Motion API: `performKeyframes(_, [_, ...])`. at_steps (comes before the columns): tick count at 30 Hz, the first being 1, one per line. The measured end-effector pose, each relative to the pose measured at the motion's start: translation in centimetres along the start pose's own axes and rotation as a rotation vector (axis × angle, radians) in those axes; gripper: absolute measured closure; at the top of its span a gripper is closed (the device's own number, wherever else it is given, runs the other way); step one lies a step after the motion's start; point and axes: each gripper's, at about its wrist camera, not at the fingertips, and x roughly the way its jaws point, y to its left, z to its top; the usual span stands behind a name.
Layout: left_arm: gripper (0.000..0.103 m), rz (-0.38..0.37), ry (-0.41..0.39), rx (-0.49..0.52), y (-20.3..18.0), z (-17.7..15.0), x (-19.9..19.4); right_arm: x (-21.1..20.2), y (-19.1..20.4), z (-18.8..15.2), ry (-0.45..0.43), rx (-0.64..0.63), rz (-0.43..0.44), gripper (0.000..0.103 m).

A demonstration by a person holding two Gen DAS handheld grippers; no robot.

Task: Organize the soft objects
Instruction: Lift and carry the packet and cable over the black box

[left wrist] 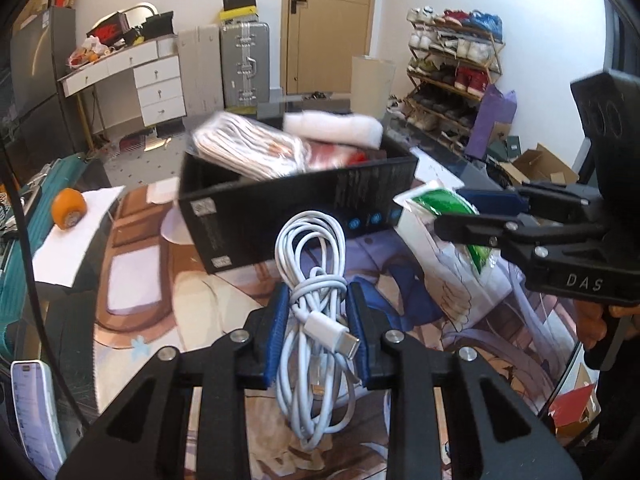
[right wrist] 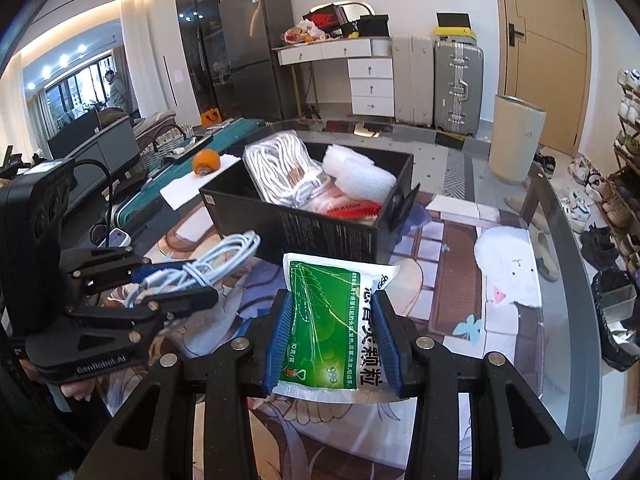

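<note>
My left gripper (left wrist: 317,312) is shut on a coiled white cable (left wrist: 316,264) and holds it above the mat, just in front of the black box (left wrist: 296,208). My right gripper (right wrist: 331,320) is shut on a green and white sachet (right wrist: 334,320), also in front of the black box (right wrist: 320,228). The box holds a bagged white cord bundle (right wrist: 284,168), white foam (right wrist: 356,172) and a red packet (right wrist: 352,206). The right gripper with the sachet (left wrist: 448,208) shows at the right of the left wrist view. The left gripper with the cable (right wrist: 200,268) shows at the left of the right wrist view.
The table carries a printed mat (right wrist: 452,280). An orange roll (left wrist: 69,208) lies on white paper (left wrist: 76,236) at the left. A phone (left wrist: 34,412) lies near the left edge. A shoe rack (left wrist: 452,80), suitcases (right wrist: 456,84) and a bin (right wrist: 516,140) stand beyond the table.
</note>
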Motion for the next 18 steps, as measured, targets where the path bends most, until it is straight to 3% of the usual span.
performKeyframes(11, [0.076, -0.023, -0.088, -0.012, 1.9, 2.9, -1.9, -2.0, 1.7, 1.3, -0.117, -0.040, -0.020, 0.063])
performKeyframes(18, [0.076, -0.021, -0.126, 0.000, 2.3, 5.3, -2.0, -1.3, 2.2, 3.4, -0.141, -0.066, -0.041, 0.063])
